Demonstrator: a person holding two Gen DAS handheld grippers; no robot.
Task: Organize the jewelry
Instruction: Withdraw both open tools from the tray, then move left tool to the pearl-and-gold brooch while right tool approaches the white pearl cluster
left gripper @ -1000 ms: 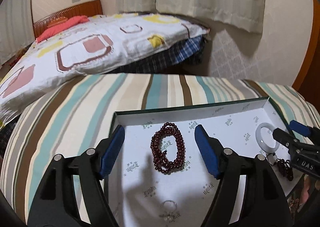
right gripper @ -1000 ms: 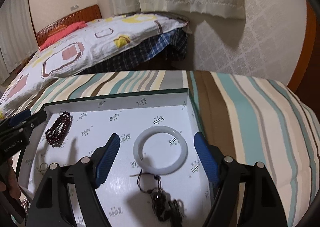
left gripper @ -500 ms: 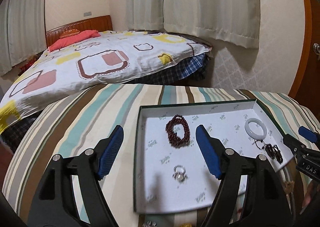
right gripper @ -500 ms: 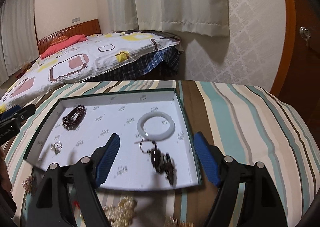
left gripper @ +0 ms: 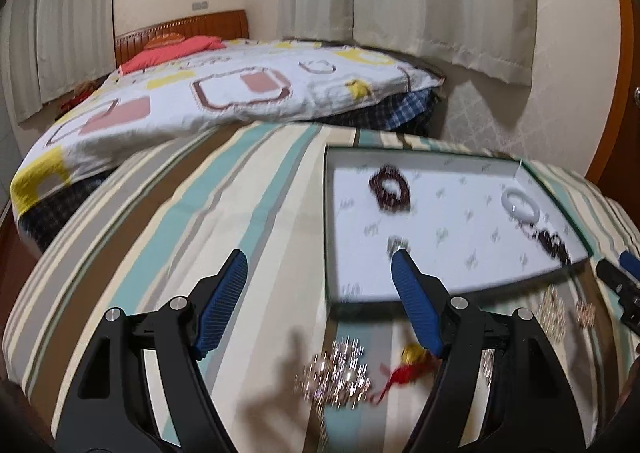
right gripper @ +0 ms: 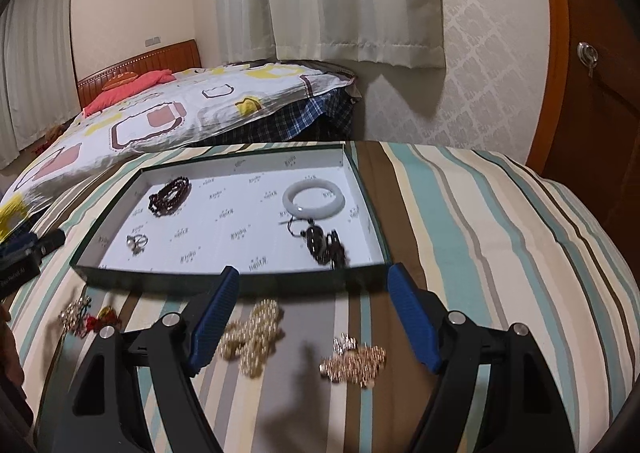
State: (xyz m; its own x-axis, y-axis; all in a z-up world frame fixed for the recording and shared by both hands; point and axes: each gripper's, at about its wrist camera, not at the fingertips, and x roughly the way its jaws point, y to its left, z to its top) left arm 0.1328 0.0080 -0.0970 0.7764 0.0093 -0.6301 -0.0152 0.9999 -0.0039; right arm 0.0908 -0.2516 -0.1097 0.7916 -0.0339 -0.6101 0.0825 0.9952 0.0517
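Right wrist: gold pieces before tray; left wrist: silver cluster.

My left wrist view looks forward and down along its gripper over the striped bench, with the tray off to its right. My right wrist view faces the same way from further right, its gripper near the tray. Both views share the tray, the loose jewelry before it, and the bed and curtains beyond.
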